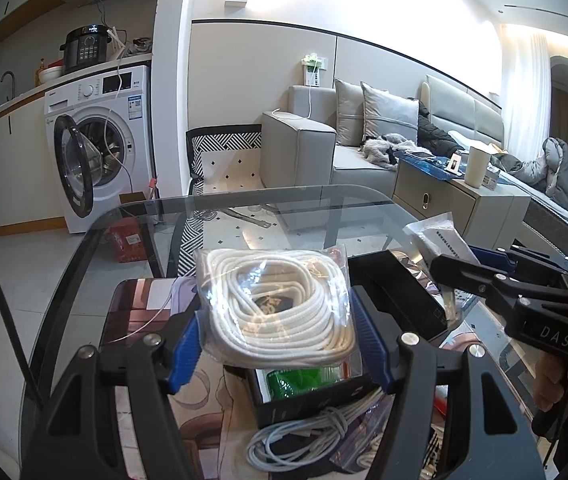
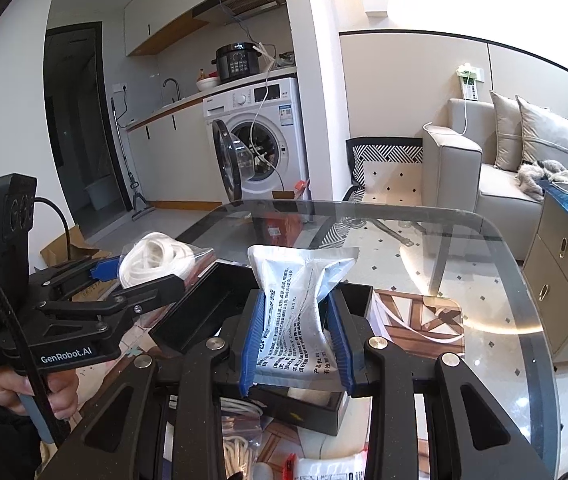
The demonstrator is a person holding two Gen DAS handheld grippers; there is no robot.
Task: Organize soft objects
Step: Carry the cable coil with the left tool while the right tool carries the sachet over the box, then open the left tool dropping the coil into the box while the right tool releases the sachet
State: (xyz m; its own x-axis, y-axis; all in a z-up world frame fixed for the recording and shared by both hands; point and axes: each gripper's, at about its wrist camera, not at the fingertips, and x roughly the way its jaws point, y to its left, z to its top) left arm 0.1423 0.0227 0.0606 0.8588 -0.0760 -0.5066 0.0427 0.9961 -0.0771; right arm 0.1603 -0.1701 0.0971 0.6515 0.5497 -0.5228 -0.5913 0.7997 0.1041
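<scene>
Rope, white and coiled inside a clear plastic bag [image 1: 280, 304], is clamped between the blue pads of the left gripper [image 1: 282, 344], whose jaws are closed against the bag's two sides. The bag is held above a glass table [image 1: 96, 240], over an open black box [image 1: 315, 396] in which something green is seen. A bundle of pale cable [image 1: 303, 436] lies in front of that box, nearer the camera. A black lid [image 1: 399, 296] is seen just to the right of the rope bag.

A white pouch printed with black text [image 2: 299, 312] is pinched by the right gripper [image 2: 295, 344], the jaws being squeezed in so far that the pouch is creased at its middle. It is held above another black box [image 2: 303, 404] on the same table. From the right wrist view, the left gripper and its rope bag are seen to the left, gripped from below by a hand [image 2: 28, 392].

A washing machine [image 2: 260, 140] with its door open and a grey sofa [image 2: 483, 176] are seen beyond the table.
</scene>
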